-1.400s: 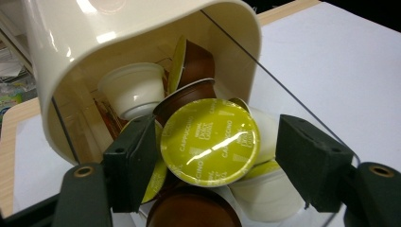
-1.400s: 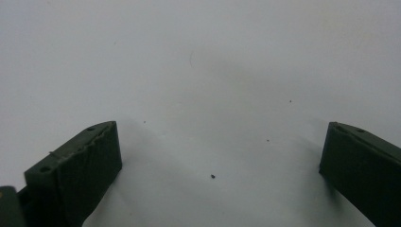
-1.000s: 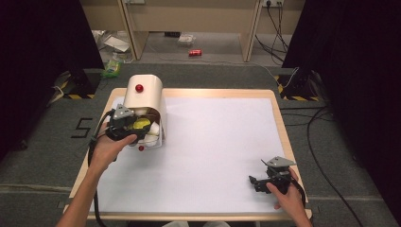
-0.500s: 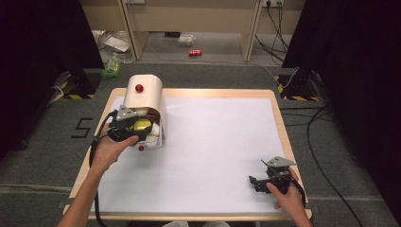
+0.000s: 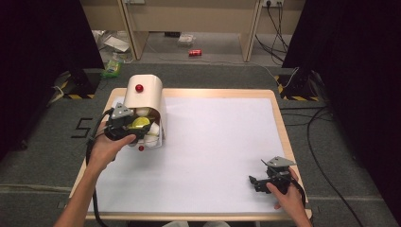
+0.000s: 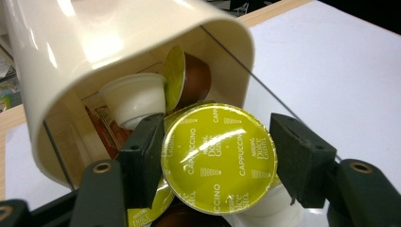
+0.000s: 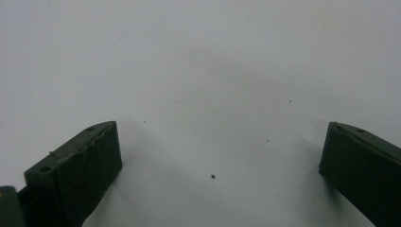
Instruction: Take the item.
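A coffee capsule with a yellow-green foil lid [image 6: 219, 158] marked "cappuccino" is gripped between the two black jaws of the left gripper [image 6: 217, 161], one pad being pressed against each side of its rim. The jaws have just been closing on it, and the capsule is now clamped between them. The lid is turned toward the gripper's camera, so that the print on it is readable. In the high view the same capsule [image 5: 140, 123] is seen as a yellow spot just ahead of the left gripper [image 5: 126, 126], at the mouth of the dispenser.

Directly behind the held capsule, a cream-coloured capsule dispenser [image 6: 118, 42] with a curved hood is seen, its open front facing the jaws. Inside it, beyond the jaws, a white capsule [image 6: 135, 97] is lying on its side, and a brown capsule with a green lid [image 6: 189, 78] is standing on edge just beside it. Further capsules are partly hidden below the held one.

Well away from the left gripper, at the table's [image 5: 222, 94] near right corner, the right gripper [image 5: 265, 182] is held low over the white table cover [image 7: 198, 71]. Its jaws are spread wide, and nothing is held between them.
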Motion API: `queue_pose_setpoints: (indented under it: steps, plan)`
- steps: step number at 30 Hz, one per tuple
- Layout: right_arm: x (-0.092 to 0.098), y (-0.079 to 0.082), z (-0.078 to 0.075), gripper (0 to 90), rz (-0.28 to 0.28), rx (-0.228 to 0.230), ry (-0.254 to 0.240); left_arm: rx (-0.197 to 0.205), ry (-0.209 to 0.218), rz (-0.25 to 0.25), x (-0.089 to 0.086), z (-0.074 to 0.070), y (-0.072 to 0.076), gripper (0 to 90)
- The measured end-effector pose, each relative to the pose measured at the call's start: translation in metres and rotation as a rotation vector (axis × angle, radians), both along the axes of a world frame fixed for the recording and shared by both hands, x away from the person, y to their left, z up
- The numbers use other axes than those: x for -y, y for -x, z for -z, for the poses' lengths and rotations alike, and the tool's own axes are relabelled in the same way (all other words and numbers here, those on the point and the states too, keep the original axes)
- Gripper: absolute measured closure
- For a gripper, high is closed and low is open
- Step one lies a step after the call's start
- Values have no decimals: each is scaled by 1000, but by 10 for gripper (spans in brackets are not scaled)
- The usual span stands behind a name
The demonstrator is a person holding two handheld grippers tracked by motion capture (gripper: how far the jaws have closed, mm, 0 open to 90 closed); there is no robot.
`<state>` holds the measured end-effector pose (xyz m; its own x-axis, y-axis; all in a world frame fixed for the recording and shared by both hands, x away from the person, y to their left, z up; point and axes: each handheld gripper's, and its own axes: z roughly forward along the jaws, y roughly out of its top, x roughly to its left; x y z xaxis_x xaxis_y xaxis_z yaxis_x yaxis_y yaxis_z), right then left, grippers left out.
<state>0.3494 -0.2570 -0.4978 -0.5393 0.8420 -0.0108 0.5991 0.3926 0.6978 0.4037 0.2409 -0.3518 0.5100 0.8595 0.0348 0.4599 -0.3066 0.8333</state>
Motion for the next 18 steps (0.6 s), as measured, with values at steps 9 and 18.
queue_pose_setpoints:
  steps: [9, 18]
  plan:
    - [0, 0, 0, 2, 1, 0, -1, 14, -2, 18, -8, -16, 10, 381]
    - [0, 0, 0, 2, -1, 0, 1, 36, 3, -2, -29, -29, 19, 381]
